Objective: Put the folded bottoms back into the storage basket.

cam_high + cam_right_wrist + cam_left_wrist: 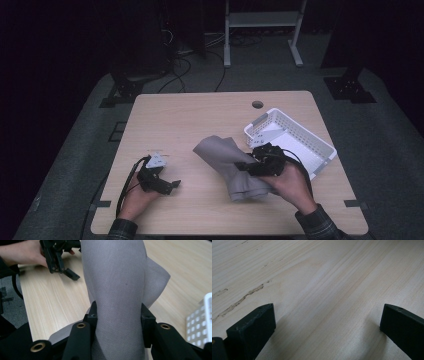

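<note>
Grey cloth (117, 290) lies closest to the lens in the right gripper view, bunched into a thick fold that runs up between the two black jaws; both pads press against its sides, so the right gripper (118, 315) is clamped on it at a partly closed width. In the high view the right gripper (266, 161) sits over the near right portion of the table (200, 115), held in the person's right hand (292, 185), with the cloth (225, 160) spreading from the jaws toward the table's middle and a lower lobe resting on the wood beside the hand. Part of the cloth appears raised off the surface at the grip; how much cannot be told.

White perforated basket (295, 137) stands on the right side of the table, just beyond the right gripper and close to the cloth's far edge; whether they touch cannot be told. Its corner also shows at the edge of the right gripper view (202, 322).

Left gripper (157, 175) is at the near left of the table, well apart from the cloth, in the left hand (135, 200). Its own view shows the jaws standing wide apart with nothing between them, low over bare wood (324, 290).
</note>
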The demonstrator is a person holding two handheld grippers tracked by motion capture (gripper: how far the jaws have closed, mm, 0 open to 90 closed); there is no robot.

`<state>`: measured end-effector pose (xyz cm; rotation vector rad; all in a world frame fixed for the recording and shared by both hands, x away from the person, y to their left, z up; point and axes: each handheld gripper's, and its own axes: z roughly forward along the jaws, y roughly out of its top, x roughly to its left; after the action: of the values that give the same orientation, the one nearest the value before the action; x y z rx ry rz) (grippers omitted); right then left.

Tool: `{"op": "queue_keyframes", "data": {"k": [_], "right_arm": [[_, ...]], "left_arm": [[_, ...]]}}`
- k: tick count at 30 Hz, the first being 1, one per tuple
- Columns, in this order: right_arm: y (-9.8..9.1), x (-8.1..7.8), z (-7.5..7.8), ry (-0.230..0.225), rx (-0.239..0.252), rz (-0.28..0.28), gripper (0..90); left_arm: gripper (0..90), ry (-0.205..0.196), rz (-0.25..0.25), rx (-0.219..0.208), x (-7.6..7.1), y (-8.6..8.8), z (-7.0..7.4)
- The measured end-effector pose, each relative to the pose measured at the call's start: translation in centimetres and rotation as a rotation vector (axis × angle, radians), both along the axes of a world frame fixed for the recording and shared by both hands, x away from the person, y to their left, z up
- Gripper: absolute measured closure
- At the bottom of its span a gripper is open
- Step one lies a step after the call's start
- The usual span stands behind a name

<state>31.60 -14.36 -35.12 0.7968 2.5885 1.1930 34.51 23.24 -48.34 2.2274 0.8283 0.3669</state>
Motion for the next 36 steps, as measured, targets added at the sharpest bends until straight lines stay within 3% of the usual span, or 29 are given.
{"op": "queue_keyframes", "data": {"k": [21, 36], "right_arm": [[-3.5, 1.7, 4.5, -0.083, -0.011, -0.086, 63.2], [-6.8, 3.3, 5.3, -0.103, -0.038, -0.174, 63.2]], "left_arm": [[0.0, -0.003, 0.0, -0.001, 0.0, 0.0, 0.0], [0.0, -0.004, 0.001, -0.001, 0.0, 0.0, 0.0]]}}
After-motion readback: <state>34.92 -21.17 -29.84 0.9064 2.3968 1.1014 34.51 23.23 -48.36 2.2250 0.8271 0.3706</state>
